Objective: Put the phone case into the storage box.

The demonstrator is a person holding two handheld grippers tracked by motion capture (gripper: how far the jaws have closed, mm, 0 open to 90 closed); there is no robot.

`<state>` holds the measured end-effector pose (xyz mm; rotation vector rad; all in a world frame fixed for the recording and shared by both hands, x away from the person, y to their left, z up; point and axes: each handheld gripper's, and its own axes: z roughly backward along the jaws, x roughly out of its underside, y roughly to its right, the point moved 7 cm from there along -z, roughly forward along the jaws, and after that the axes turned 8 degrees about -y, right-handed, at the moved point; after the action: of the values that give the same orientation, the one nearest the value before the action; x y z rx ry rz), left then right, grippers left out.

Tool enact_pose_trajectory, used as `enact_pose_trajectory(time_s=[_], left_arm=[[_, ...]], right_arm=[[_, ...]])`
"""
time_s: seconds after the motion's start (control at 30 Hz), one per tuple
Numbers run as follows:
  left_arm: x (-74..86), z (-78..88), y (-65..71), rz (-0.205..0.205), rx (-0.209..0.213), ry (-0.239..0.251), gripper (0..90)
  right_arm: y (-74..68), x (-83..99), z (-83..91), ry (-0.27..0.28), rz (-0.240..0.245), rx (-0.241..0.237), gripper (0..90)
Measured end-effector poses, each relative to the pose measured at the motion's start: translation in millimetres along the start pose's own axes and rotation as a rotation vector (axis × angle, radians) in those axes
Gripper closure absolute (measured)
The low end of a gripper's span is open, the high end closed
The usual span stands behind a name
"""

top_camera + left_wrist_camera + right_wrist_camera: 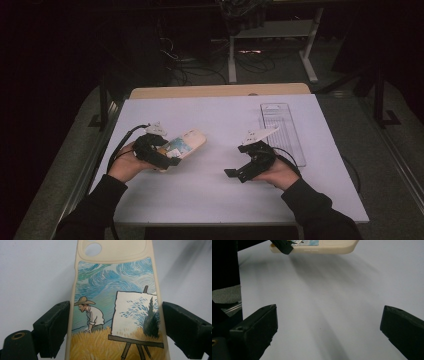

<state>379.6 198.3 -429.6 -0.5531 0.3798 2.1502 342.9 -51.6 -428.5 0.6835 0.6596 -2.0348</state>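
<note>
A cream phone case (189, 142) printed with a painter in a wheat field is held just above the white table, left of centre. My left gripper (170, 151) is shut on it. In the left gripper view the two black jaws press against the long sides of the case (112, 297), whose camera cut-out end points away. My right gripper (236, 160) hovers right of centre, open, with bare table between its jaws (329, 322). In the right gripper view the phone case (324, 247) shows at the top with one left jaw on it.
A clear plastic tray (282, 131) lies on the white table top (215, 200) at the back right. A wooden board edge (220, 91) runs along the far side. Beyond it are desk legs and cables on a dark floor.
</note>
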Motion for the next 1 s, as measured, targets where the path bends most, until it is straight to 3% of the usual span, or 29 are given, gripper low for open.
enact_pose_trajectory(time_s=[0.23, 0.47, 0.8, 0.83, 0.93, 1.0], left_arm=[[-11.0, 5.6, -0.4, -0.034, 0.002, -0.001, 11.3], [-19.3, 8.3, 2.3, -0.101, 0.013, -0.022, 11.3], [-27.4, 11.9, 8.2, -0.163, 0.067, -0.009, 11.3], [-28.2, 11.0, 10.3, -0.153, 0.074, 0.000, 11.3], [-28.6, 12.0, 9.8, -0.191, 0.078, -0.013, 11.2], [-29.0, 11.3, 12.5, -0.193, 0.094, -0.012, 11.2]], right_arm=[[12.1, -4.3, 9.1, -0.009, 0.010, -0.004, 0.8], [23.4, -10.7, 16.9, -0.008, 0.018, -0.019, 0.8], [27.9, -17.6, 18.9, -0.009, 0.063, -0.049, 0.7], [28.3, -18.2, 19.1, -0.007, 0.069, -0.049, 0.7], [29.5, -19.9, 19.4, -0.001, 0.072, -0.058, 0.7], [31.5, -20.1, 19.0, -0.006, 0.079, -0.056, 0.7]])
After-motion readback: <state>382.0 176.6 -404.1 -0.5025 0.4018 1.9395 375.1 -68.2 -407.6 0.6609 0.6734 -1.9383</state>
